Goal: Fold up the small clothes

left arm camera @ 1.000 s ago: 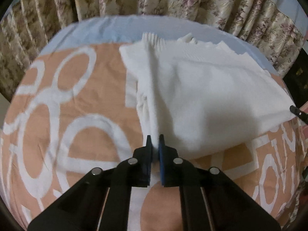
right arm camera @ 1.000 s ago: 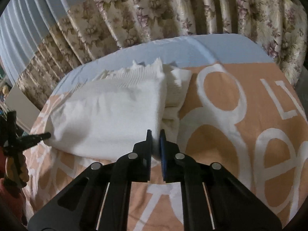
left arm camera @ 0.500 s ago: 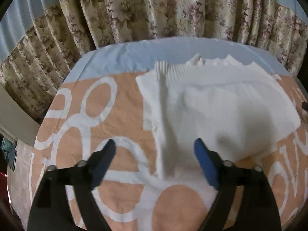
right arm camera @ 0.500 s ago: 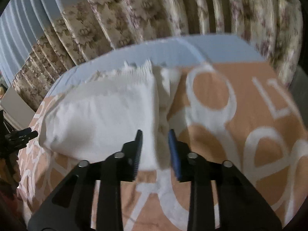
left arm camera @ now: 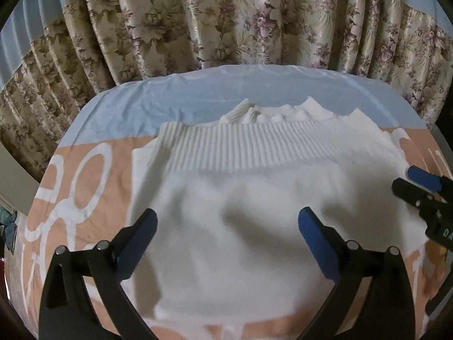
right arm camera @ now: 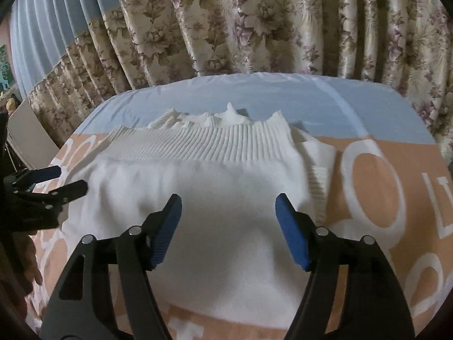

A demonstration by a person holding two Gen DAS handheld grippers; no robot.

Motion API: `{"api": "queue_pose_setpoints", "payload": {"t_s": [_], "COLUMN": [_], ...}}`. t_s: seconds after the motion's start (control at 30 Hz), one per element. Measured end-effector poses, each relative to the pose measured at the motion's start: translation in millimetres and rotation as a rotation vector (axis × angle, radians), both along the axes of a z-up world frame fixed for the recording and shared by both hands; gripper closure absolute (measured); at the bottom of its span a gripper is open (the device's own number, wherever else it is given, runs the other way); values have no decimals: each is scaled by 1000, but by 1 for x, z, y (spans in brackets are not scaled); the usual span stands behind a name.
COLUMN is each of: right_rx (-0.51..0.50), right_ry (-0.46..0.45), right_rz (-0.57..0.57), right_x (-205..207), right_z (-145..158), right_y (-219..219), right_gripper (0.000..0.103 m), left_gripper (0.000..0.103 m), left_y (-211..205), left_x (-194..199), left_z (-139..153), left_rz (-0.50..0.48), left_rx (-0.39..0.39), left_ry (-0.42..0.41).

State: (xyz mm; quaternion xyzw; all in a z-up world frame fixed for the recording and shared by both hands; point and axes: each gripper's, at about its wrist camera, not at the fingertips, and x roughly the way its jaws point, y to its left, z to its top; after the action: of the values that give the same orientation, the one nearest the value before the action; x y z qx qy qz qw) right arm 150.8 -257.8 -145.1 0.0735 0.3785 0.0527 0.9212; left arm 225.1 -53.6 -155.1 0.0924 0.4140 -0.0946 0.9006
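White knitwear, a folded sweater (left arm camera: 254,226), lies flat on the peach-and-white lettered bedspread (left arm camera: 85,187), its ribbed band (left arm camera: 254,147) turned toward the floral curtains (left arm camera: 226,19) at the far side. Left gripper (left arm camera: 228,235) hangs over the near part of the garment with both blue-padded fingers spread wide, grasping nothing. Right gripper (right arm camera: 228,226) hovers over the same cloth, likewise spread and empty-handed.
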Motion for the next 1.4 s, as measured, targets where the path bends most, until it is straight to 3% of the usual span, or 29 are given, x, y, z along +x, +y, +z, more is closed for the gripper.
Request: {"api": "queue_pose_setpoints", "payload": {"t_s": [0.07,0.3,0.47,0.53,0.6,0.67,0.77,0.93,1.4], "right_rx": [32,17,29,30,75,99,113,203,321], "right_ry": [9,64,57,54,19,-27,-63,-1,73], "right_rz": [7,-5,9,18,22,5,-31,-82,-8], "right_x": [7,21,18,16,7,-5,-20,-24,10], "right_z": [-5,-25,-29,-26,-16,-5,3,-19,-49], "right_y": [-2,-17,-27,-26,-33,-42,-61,-88,-87], "right_gripper": [34,58,62,58,38,27,19,18,22], "left_gripper": [3,3,2,2,2,2,2,2,2], "left_y": [-6,-11,-14,-17,-16,-17,-26,-46,-50], "left_x": [7,29,35,33,32,30,29,25,31], "left_z": [-6,-28,-43,-43,-42,-39,-37,-40,-46], "left_rz": [4,30,45,42,42,30,11,-13,-19], "left_rx": [-11,-79,-58,-40,-43,-68,-77,-39,-23], "left_ry": [20,101,120,108,109,114,120,105,106]}}
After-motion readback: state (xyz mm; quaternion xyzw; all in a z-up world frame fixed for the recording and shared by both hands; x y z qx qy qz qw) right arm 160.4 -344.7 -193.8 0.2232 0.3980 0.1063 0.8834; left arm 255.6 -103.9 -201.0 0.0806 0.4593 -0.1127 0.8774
